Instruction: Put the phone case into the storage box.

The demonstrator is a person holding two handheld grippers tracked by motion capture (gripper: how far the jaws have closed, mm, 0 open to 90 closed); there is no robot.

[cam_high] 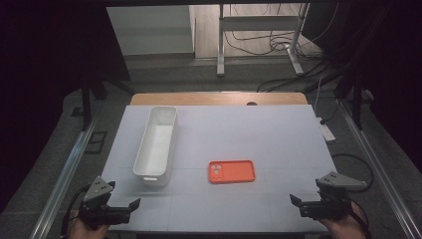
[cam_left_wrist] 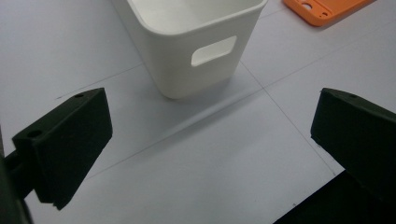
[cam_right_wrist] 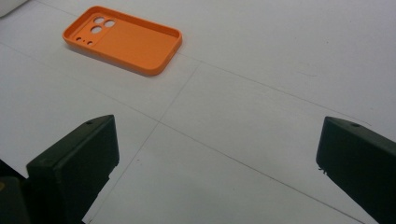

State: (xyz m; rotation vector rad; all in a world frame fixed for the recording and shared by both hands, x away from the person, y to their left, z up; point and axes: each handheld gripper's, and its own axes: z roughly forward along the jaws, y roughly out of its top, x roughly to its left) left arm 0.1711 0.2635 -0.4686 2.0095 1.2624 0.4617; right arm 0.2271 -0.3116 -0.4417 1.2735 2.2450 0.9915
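An orange phone case [cam_high: 231, 171] lies flat, hollow side up, on the white table [cam_high: 278, 144] right of centre. A long white bin [cam_high: 156, 143] stands to its left, empty inside. My left gripper [cam_high: 133, 204] rests at the table's near left corner, open, nothing between its jaws. In the left gripper view the bin [cam_left_wrist: 196, 42] stands ahead with a handle slot facing me, and the case [cam_left_wrist: 327, 9] peeks in at top right. My right gripper [cam_high: 294, 200] sits at the near right corner, open. The right gripper view has the case [cam_right_wrist: 123, 39] ahead to the left.
A wooden tabletop strip [cam_high: 219, 98] runs behind the white surface. Metal rails [cam_high: 64, 169] flank the table on both sides. Beyond stand a metal frame [cam_high: 259, 30] and loose cables [cam_high: 293, 74] on the floor.
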